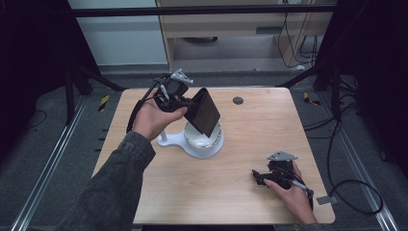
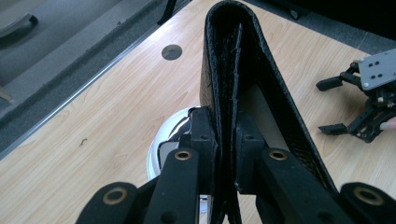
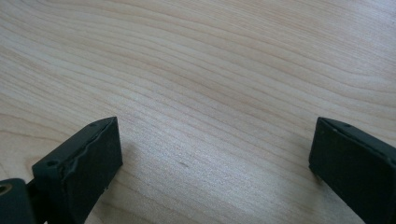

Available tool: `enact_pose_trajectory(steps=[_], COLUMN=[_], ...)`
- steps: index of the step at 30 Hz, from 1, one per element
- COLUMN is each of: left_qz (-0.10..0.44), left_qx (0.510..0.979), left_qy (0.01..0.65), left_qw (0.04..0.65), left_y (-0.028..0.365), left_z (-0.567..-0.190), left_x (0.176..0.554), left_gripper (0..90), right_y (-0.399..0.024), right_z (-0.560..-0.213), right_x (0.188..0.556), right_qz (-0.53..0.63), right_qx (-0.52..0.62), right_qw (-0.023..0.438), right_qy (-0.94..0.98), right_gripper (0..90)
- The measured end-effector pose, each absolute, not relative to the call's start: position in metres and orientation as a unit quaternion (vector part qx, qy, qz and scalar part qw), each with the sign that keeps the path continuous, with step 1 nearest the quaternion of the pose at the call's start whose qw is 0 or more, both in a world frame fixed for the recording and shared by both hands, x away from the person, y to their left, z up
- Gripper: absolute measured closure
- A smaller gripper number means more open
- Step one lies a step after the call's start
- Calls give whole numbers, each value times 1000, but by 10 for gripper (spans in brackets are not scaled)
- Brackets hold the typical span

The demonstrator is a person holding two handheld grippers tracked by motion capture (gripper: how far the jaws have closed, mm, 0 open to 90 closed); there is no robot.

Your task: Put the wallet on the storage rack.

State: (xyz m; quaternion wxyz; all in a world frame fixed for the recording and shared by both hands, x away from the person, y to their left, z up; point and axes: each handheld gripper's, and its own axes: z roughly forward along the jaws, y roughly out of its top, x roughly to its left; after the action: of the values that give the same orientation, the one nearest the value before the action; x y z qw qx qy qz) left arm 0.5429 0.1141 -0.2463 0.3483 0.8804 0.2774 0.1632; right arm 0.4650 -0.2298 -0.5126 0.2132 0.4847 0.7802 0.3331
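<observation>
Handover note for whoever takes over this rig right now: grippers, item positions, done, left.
Left gripper: shut on one flap of the black wallet, held in the air over the white dish.
Right gripper: open, holding nothing, low over the wooden table at its near right.
Done: wallet is gripped and lifted.
Left: probably set the wallet down, perhaps on the dish; the goal is a guess. Then release.

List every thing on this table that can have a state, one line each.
left gripper: shut on the black wallet
black wallet: folded, lifted, tilted above the white dish
white dish: upright on the table, nothing seen inside
right gripper: open, holding nothing, low over the table
</observation>
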Motion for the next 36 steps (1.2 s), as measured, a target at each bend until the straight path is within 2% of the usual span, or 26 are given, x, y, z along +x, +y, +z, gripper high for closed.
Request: enact_pose_trajectory(steps=[14,36], left_qz=[168,150], left_qx=[881,896], left_qy=[285,284], left_qw=[340,308], left_y=[123,111], left_z=[-252,-292], left_x=[543,554], left_gripper=[818,817], right_y=[-230,-230], right_z=[-513,-513], right_x=[465,464], right_qz=[334,333], right_qx=[485,486], right_qw=[212,212], right_qy=[780,780], right_gripper=[28,28])
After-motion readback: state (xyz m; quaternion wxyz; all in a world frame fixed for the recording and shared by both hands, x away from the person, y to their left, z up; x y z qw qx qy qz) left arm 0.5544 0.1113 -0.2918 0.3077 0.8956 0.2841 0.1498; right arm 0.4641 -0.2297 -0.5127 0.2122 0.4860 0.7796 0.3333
